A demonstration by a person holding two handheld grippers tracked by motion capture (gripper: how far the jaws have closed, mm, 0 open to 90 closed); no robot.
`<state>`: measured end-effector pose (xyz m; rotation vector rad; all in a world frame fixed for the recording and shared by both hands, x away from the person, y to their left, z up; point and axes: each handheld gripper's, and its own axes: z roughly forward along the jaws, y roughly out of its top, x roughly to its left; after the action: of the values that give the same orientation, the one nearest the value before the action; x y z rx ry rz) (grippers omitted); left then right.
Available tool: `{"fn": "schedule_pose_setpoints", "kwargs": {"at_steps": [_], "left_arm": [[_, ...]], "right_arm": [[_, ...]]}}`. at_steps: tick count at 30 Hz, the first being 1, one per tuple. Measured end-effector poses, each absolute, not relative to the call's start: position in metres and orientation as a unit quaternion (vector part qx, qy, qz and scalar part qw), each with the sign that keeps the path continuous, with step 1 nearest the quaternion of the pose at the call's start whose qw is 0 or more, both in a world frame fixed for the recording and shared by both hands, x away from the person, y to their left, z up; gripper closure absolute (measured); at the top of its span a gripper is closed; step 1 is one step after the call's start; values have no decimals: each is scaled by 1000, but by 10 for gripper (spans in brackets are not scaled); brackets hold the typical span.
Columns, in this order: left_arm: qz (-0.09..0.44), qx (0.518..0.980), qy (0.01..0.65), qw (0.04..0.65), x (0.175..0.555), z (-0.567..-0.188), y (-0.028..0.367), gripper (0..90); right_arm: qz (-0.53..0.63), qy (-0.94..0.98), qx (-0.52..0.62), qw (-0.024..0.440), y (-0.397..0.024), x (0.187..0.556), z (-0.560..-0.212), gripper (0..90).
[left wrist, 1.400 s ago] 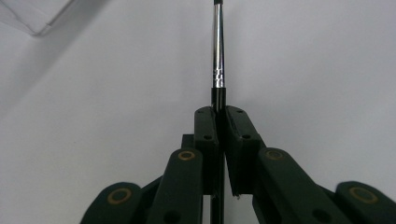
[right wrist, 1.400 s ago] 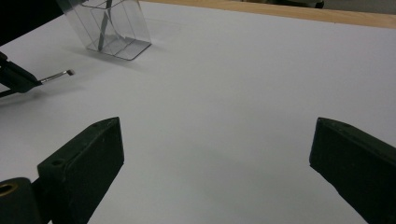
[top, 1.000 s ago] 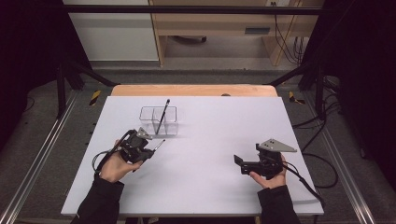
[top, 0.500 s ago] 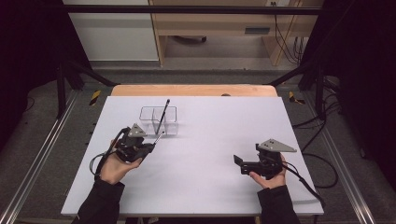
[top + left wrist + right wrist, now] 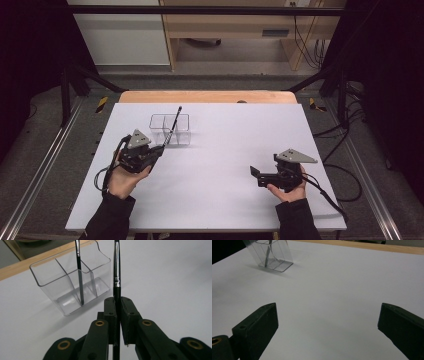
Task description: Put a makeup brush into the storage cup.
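Two paintbrushes are in sight: one stands tilted in the middle compartment of the single clear three-compartment holder [image 5: 72,282] on the white table [image 5: 225,165]. The other paintbrush [image 5: 116,272] is clamped in the left claw [image 5: 117,315], just beside the holder. The right claw [image 5: 327,325] hangs spread apart over bare table, holding nothing.

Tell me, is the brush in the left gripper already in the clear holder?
Out. Left gripper pinches the brush beside the holder.
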<state>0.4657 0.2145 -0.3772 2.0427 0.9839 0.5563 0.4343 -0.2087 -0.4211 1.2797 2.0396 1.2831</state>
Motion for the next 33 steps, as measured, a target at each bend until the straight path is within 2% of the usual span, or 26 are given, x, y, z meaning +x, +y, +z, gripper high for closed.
{"fn": "schedule_pose_setpoints", "kwargs": {"at_steps": [23, 33], "left_arm": [[276, 733, 407, 471, 456, -362, 219, 830], [280, 723, 406, 484, 463, -358, 216, 830]], "right_arm": [[465, 727, 459, 211, -210, 433, -420, 32], [467, 726, 456, 218, -211, 433, -418, 29]]}}
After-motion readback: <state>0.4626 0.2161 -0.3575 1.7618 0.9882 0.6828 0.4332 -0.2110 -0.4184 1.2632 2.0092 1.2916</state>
